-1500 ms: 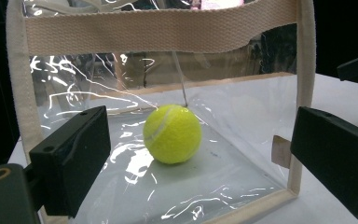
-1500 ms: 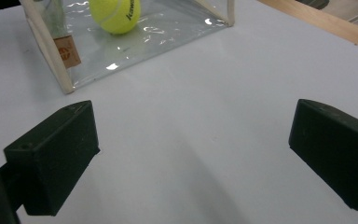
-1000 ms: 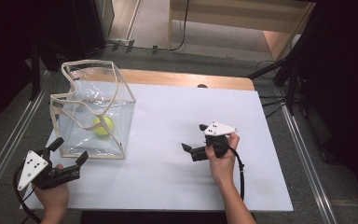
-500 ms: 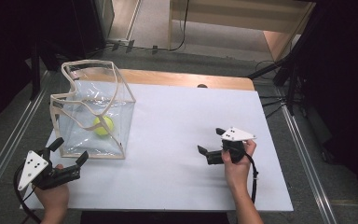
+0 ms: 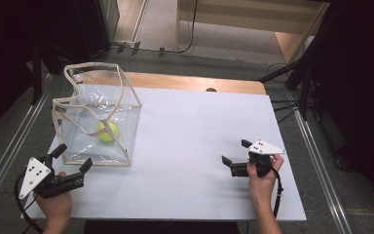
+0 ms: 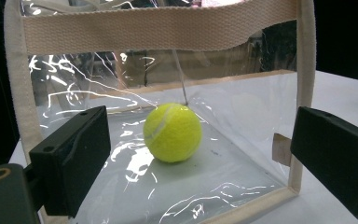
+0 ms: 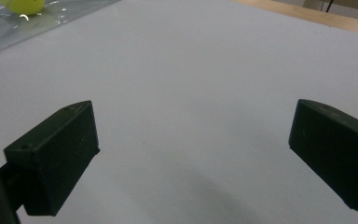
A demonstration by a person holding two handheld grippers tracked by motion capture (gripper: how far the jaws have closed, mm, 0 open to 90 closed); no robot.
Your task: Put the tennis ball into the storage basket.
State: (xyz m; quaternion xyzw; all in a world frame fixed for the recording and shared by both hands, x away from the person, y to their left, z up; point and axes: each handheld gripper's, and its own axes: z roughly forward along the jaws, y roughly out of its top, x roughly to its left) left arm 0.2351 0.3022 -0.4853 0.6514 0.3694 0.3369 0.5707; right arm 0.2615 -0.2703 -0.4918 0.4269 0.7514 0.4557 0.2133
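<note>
A clear plastic bag (image 5: 95, 119) with beige webbing trim stands upright at the table's left. Inside it a yellow-green tennis ball (image 5: 107, 131) rests on the bag's floor. In the left gripper view the ball (image 6: 172, 132) lies behind the bag's clear front wall (image 6: 242, 116). My left gripper (image 5: 73, 157) is open just in front of the bag's near side, nothing between its jaws. My right gripper (image 5: 234, 152) is open over bare table at the right, pointing left toward the bag. The right gripper view has the ball (image 7: 22, 5) at the top left corner.
The white tabletop (image 5: 195, 146) has a wooden strip (image 5: 195, 83) along its far edge. Metal rails run along the floor on both sides. Cables (image 5: 190, 39) lie on the floor beyond the table.
My right gripper has pulled back to the right and toward the near edge, away from the bag. The left gripper, bag and ball have stayed put.
</note>
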